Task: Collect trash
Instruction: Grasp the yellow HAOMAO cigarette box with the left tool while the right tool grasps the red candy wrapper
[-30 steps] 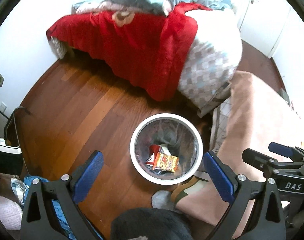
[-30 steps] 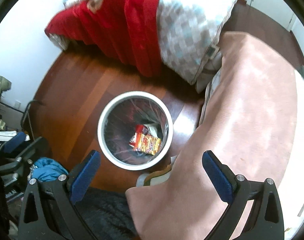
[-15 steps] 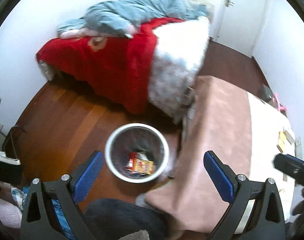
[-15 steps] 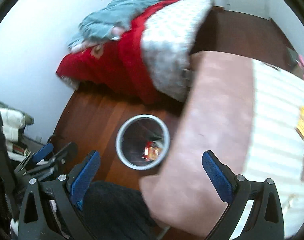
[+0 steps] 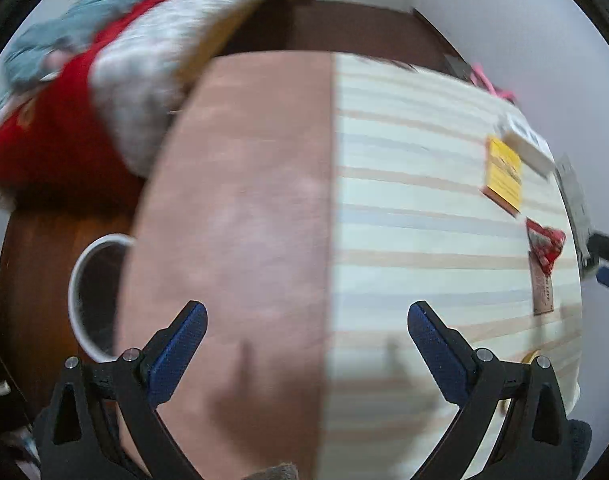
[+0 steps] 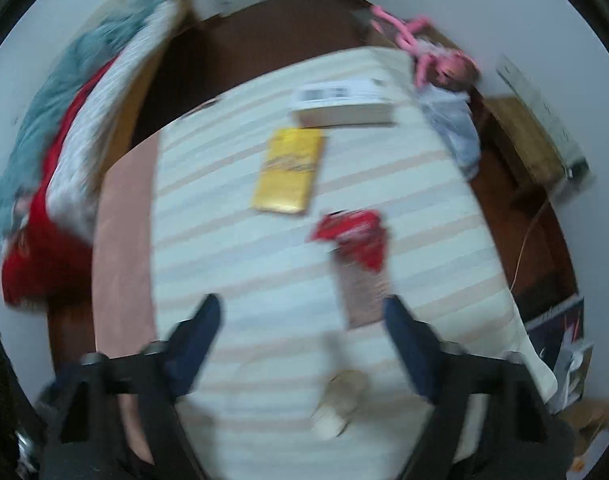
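My left hand-held gripper (image 5: 306, 328) hangs spread wide with nothing between its ribbed blue pads, above the seam where a matte pink cloth (image 5: 232, 216) meets the striped bed sheet (image 6: 264, 264). My right hand-held gripper (image 6: 302, 324) has just been narrowing, empty, over that sheet. Beyond the right one lies a crumpled glossy red wrapper (image 6: 354, 236), touching a flat brown card (image 6: 362, 296); a flat yellow packet (image 6: 290, 170) lies just beyond the wrapper. The round white-rimmed bin (image 5: 86, 296) peeks out beside the pink cloth.

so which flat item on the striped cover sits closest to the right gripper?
The brown card, partly under the red wrapper, just ahead of the right gripper; the yellow packet and white box lie farther.
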The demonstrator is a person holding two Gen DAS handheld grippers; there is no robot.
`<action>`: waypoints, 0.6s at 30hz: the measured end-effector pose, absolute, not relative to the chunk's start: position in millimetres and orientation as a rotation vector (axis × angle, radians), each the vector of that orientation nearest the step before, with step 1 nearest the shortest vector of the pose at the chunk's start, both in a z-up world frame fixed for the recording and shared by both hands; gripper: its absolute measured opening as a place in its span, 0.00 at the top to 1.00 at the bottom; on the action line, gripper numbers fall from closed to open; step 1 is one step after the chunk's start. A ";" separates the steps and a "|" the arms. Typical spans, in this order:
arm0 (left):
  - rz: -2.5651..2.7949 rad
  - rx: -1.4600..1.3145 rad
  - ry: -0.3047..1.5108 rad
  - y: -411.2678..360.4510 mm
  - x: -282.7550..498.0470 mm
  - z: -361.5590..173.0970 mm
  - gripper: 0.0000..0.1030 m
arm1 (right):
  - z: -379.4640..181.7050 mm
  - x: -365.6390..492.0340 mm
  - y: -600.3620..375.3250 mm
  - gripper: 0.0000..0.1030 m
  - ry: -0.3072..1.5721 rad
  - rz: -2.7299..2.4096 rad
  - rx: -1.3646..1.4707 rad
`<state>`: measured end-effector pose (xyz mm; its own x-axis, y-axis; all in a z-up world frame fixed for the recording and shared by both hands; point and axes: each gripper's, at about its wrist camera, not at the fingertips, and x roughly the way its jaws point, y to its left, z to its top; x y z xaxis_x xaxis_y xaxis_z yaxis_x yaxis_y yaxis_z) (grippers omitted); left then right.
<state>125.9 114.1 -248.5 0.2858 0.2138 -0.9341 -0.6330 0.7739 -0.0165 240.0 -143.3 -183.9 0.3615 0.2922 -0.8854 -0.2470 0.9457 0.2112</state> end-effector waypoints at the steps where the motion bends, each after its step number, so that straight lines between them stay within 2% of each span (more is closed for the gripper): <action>1: 0.579 -0.412 1.165 111.5 134.9 -251.1 0.01 | -187.7 250.7 -145.4 0.26 1.159 0.344 0.056; 7: 0.537 -0.353 1.223 97.1 184.5 -261.6 0.01 | -223.1 303.4 -138.6 0.28 1.236 0.330 0.054; 9: 0.526 -0.335 1.228 94.9 198.9 -262.2 0.01 | -238.6 316.1 -136.2 0.36 1.273 0.340 0.063; 10: 0.520 -0.328 1.230 94.0 205.3 -261.9 0.01 | -242.8 320.2 -135.7 0.45 1.285 0.345 0.065; 11: 0.513 -0.322 1.231 93.4 211.1 -261.2 0.01 | -245.7 323.1 -137.0 0.49 1.288 0.350 0.073; 12: 0.507 -0.316 1.230 91.7 219.0 -260.7 0.01 | -246.7 325.1 -138.3 0.50 1.282 0.363 0.078; 14: 0.496 -0.307 1.226 90.1 227.3 -258.2 0.01 | -244.5 326.6 -141.1 0.69 1.265 0.392 0.085; 18: 0.447 -0.289 1.227 82.5 264.5 -256.4 0.01 | -230.1 331.0 -152.2 0.77 1.215 0.398 0.082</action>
<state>264.5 82.5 -256.4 0.2666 0.1730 -0.9482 -0.4779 0.8780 0.0258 331.0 -152.2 -230.1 0.2889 0.3410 -0.8945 -0.2541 0.9282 0.2718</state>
